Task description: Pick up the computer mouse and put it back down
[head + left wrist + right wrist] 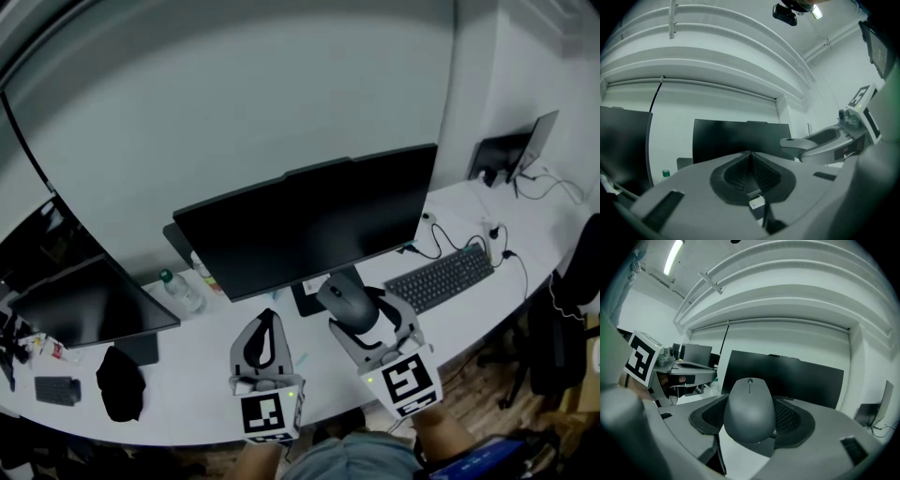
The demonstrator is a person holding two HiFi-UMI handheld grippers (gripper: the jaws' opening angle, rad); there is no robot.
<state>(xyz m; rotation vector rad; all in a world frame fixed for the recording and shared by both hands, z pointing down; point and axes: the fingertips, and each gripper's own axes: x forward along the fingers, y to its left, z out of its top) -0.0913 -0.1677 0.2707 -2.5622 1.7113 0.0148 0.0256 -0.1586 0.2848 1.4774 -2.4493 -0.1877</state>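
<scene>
A grey computer mouse hangs above the white desk in front of the big monitor. My right gripper is shut on it, one black pad on each side. In the right gripper view the mouse fills the middle between the pads, its scroll wheel pointing away from me. My left gripper hovers just left of the right one, empty. In the left gripper view its pads meet in one line, and the right gripper's arm shows at the right.
A wide black monitor stands behind the grippers, with a black keyboard to its right. At the left are a second dark monitor, a water bottle and a black bundle. A laptop and cables lie far right.
</scene>
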